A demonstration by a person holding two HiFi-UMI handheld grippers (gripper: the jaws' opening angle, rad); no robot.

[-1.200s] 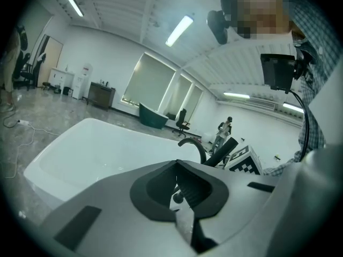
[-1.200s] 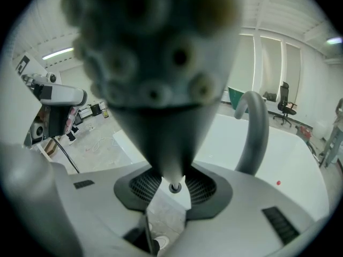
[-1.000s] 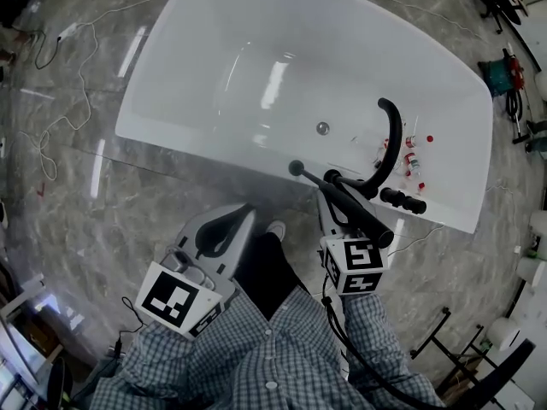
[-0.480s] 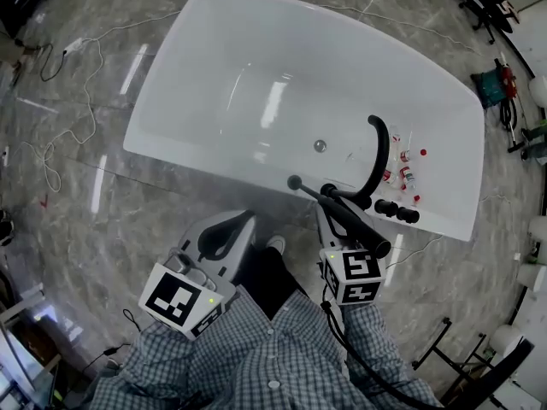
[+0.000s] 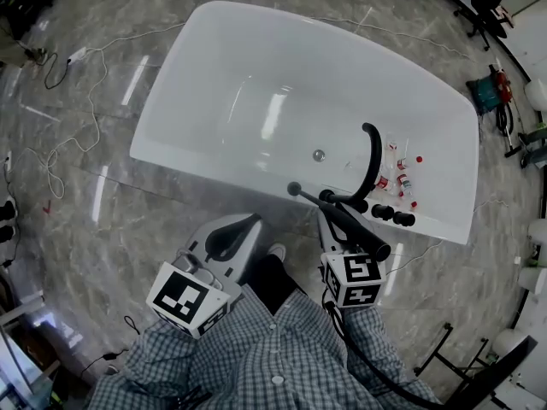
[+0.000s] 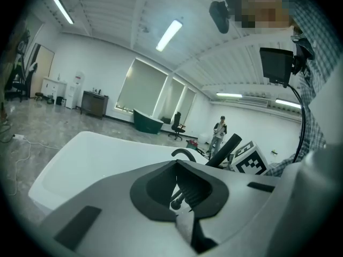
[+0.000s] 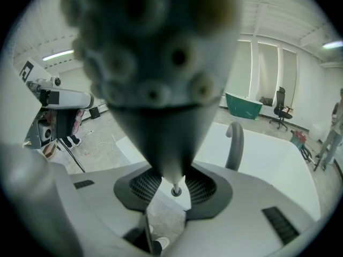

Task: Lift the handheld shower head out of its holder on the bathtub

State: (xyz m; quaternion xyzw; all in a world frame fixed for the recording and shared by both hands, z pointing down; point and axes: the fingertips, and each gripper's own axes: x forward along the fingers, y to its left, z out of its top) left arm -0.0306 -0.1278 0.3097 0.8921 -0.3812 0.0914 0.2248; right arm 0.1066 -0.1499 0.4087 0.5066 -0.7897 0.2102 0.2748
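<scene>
Cables snake across the grey marble floor beside the white oval bathtub, whose right ledge carries a black arched spout, black knobs and small red-and-white bottles. The right gripper is clamped on the long black handheld shower head, slanted above the tub's near rim. The left gripper, jaws together, holds nothing.

I count one tub, with one drain and one black spout at its near right. Two black knobs sit just right of the spout. There is one shower head. I have two grippers, left gripper and right gripper, each with one marker cube. On the tub's right ledge are red-capped bottles, at least four, too small for a sure count. Far off, one person.
</scene>
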